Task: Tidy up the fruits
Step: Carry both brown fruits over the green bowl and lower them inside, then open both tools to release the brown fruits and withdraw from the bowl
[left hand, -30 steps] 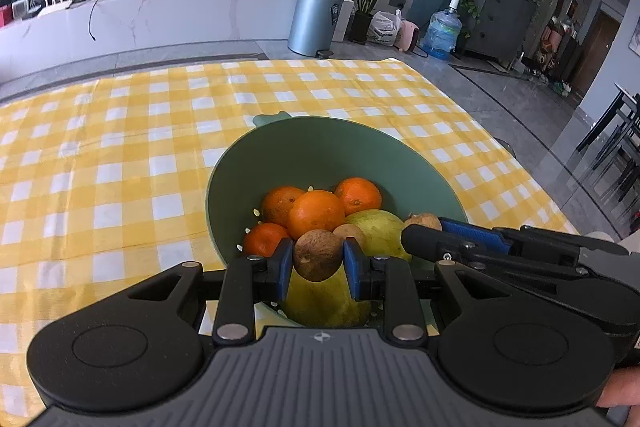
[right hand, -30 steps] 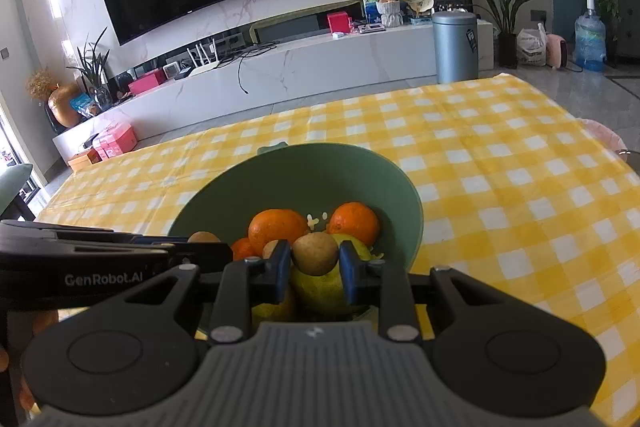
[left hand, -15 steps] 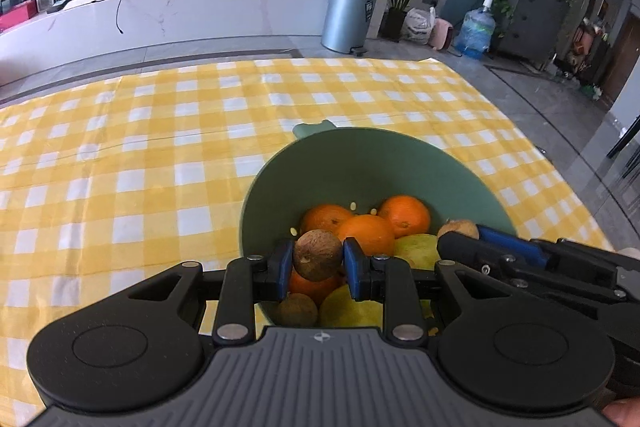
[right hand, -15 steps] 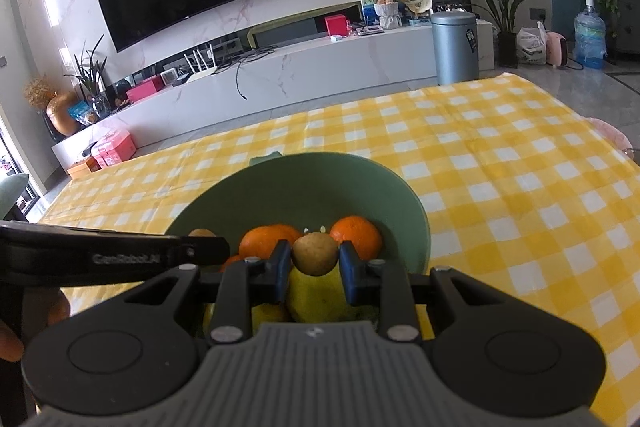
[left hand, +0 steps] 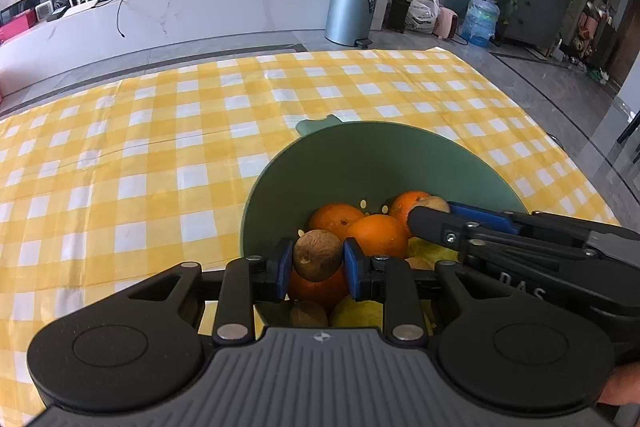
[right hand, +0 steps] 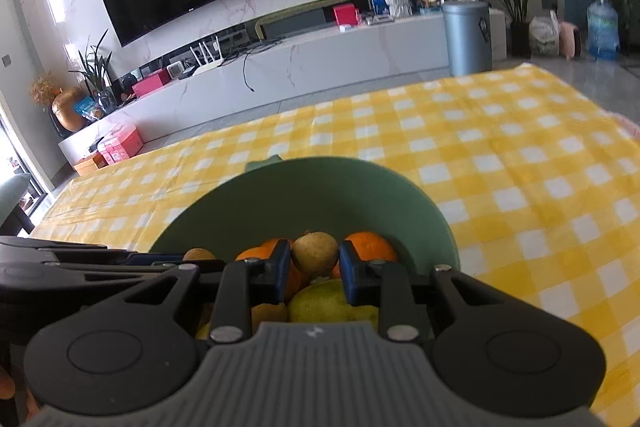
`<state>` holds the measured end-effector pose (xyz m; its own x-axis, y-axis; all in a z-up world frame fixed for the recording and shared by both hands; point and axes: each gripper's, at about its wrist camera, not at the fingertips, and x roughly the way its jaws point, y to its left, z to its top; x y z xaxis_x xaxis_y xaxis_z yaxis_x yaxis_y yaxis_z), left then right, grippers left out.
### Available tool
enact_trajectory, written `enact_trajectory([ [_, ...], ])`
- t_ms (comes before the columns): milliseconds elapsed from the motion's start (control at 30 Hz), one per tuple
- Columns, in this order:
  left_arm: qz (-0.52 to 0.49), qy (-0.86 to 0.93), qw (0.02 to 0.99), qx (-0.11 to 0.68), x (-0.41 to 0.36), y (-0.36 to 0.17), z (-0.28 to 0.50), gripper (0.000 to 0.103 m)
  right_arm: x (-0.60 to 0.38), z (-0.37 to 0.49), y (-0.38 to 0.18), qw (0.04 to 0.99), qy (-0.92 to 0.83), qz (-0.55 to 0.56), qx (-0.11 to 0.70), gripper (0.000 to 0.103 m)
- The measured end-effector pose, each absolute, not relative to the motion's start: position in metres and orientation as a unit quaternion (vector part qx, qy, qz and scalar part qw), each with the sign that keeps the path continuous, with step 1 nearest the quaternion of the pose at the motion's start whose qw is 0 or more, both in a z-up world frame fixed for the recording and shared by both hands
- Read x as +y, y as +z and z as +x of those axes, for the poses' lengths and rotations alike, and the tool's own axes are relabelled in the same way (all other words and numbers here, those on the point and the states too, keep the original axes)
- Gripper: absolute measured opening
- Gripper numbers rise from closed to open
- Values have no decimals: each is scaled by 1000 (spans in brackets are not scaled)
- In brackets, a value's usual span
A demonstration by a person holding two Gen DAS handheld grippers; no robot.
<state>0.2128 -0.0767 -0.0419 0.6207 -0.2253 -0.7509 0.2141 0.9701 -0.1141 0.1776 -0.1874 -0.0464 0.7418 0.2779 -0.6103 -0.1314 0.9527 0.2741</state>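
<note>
Two tongs over one green bowl [left hand: 360, 163] on yellow-checked counter [left hand: 120, 155]. Bowl loaded with oranges [left hand: 374, 233] and yellow-green pear [right hand: 320, 301], piled together. Left tongs [left hand: 318, 259] clamped on dark brown round fruit [left hand: 317, 254], held just above near side of pile. Right tongs [right hand: 314, 261] clamped on paler tan round fruit [right hand: 315, 251], also above pile, seen reaching in from right in left wrist view. Another brown fruit [left hand: 308, 314] low at near rim.

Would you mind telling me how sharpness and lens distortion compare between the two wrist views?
Left wrist view: crisp, brown fruit in the left gripper sharply defined, room edges bowed by fisheye. Right wrist view: softer, tablecloth slightly smeared, yellowish fruit in the right gripper hazier.
</note>
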Motion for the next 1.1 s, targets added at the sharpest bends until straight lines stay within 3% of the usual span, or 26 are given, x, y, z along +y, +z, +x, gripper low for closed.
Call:
enact_trajectory([
  [267, -11, -130, 902, 411, -74, -38, 208, 48, -187, 178, -48, 927, 109, 110, 342, 25],
  [533, -1, -138, 911, 388, -70, -12, 181, 56, -190, 163, -37, 936, 109, 120, 312, 37],
  [600, 6, -136, 913, 383, -69, -4, 171, 58, -189, 154, -32, 940, 110, 118, 301, 46],
  [833, 24, -127, 917, 378, -62, 19, 130, 58, -182, 115, -15, 949, 122, 114, 267, 61],
  [1100, 30, -85, 902, 422, -50, 15, 107, 58, -158, 84, -15, 945, 138, 96, 281, 61],
])
